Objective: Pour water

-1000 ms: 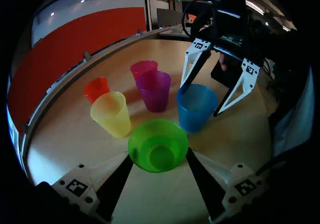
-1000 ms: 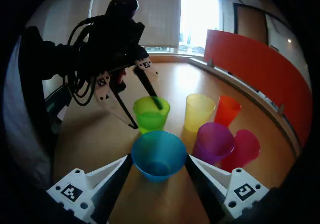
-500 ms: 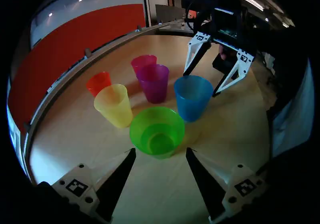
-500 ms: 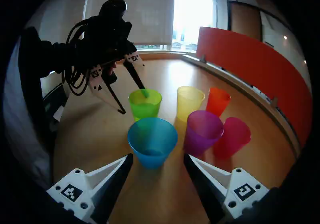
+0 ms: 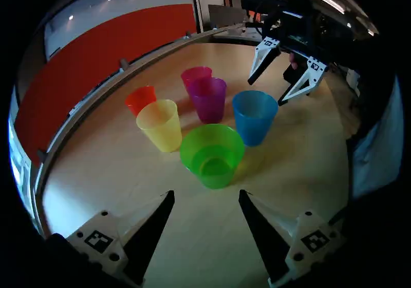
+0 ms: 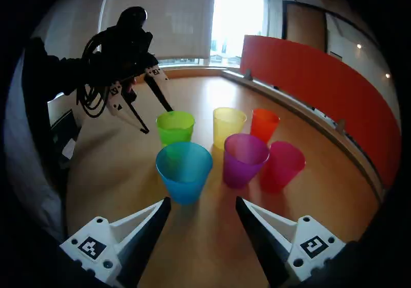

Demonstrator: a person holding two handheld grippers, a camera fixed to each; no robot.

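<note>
On the pale wooden table (image 5: 97, 180), six plastic cups are standing upright in a tight cluster, one of each colour. In the left gripper view, the green cup (image 5: 211, 154) is sitting nearest. The blue cup (image 5: 254, 117) is standing just behind it to the right and the yellow cup (image 5: 160, 125) just behind it to the left. Farther back, the purple cup (image 5: 207, 99) is overlapping the pink cup (image 5: 195, 74), and the orange cup (image 5: 140, 98) is peeking out behind the yellow one. The left gripper (image 5: 205, 193) is hovering just short of the green cup with its two fingers spread wide, gripping nothing. Across the cluster, the right gripper (image 5: 265, 92) is hanging in a person's hand just beyond the blue cup, its fingers also parted. In the right gripper view, that same gripper (image 6: 203, 199) is showing its jaws released and empty, with the blue cup (image 6: 184, 172) sitting a little beyond the tips. A faint ring inside the green cup may be a water level, though it is hard to tell. There are two grippers in play, and neither is touching a cup. One long red panel (image 5: 77, 77) is running along the table's far edge.
</note>
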